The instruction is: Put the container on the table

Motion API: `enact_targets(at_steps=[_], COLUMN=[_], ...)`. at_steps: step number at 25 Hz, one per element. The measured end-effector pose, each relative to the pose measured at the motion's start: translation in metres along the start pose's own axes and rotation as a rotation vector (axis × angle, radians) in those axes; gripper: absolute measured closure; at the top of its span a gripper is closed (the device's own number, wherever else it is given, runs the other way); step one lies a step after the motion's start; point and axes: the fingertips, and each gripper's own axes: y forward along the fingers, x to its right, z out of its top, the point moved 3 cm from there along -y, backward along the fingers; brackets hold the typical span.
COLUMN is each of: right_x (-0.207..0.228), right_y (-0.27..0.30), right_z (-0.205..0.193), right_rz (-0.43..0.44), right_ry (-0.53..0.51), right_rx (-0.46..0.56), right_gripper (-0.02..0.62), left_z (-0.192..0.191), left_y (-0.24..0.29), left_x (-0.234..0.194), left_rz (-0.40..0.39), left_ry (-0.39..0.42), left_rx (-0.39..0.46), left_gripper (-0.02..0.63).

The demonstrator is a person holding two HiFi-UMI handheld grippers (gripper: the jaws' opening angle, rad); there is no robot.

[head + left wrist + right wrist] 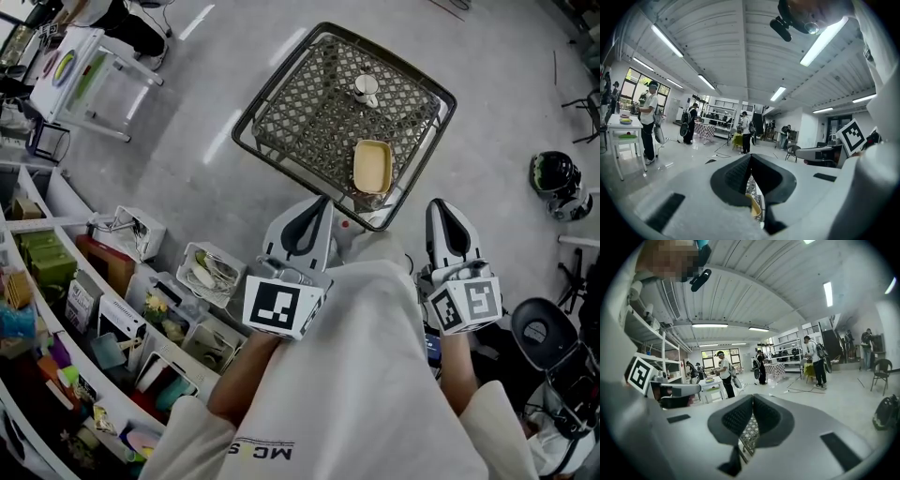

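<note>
Both of your grippers are empty. The left gripper (324, 201) has its jaws pressed together at the tips, and so does the right gripper (439, 202). In each gripper view only a thin slit shows behind the closed tips.

The yellow container (372, 166) already lies on the mesh table (281, 103). It is ahead of both grippers and between their two lines: forward and a little right of your left tips, forward and left of your right tips. The left looks the nearer of the two, and that gripper's own view catches a sliver of yellow through its slit. The container's long axis runs roughly away from you, close to the direction both pairs of jaws point, so a side grip would need little turning of the wrist.

It sits close to the table's near corner, just inside the rim (by my reading the placement is done). If you do handle it again, keep any nudge going forward and away from that edge. There is bare mesh beyond it. The white cup (366, 89) stands farther ahead, well apart.

Left of your left gripper are crowded shelves (141, 319). Right of your right gripper there is open floor, then a chair (544, 333).
</note>
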Motion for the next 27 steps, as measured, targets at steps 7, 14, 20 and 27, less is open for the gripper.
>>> enact_targets(at_steps=[7,14,20,27], right_x=[0.0,-0.009,-0.011,-0.01], right_y=[-0.004,-0.006,-0.013,-0.023], right_z=[0.003,0.004,0.001,-0.004], right_rz=[0.013,0.05,0.047,0.04], right_ry=[0.003,0.004,0.0,0.0], right_rx=[-0.003,-0.014,-0.016,-0.023], right_gripper=[0.575,0.575,0.575,0.575], left_z=[0.0,0.002,-0.001,-0.006], left_y=[-0.002,-0.001,-0.004,-0.008], left_x=[0.003,0.004,0.009,0.022], left_rz=[0.001,-0.002,-0.004,-0.026], left_ry=[-0.001,-0.002,-0.012,-0.012], left_rx=[0.001,0.005,0.004,-0.005], left_gripper=[0.583,0.583,0.583,0.583])
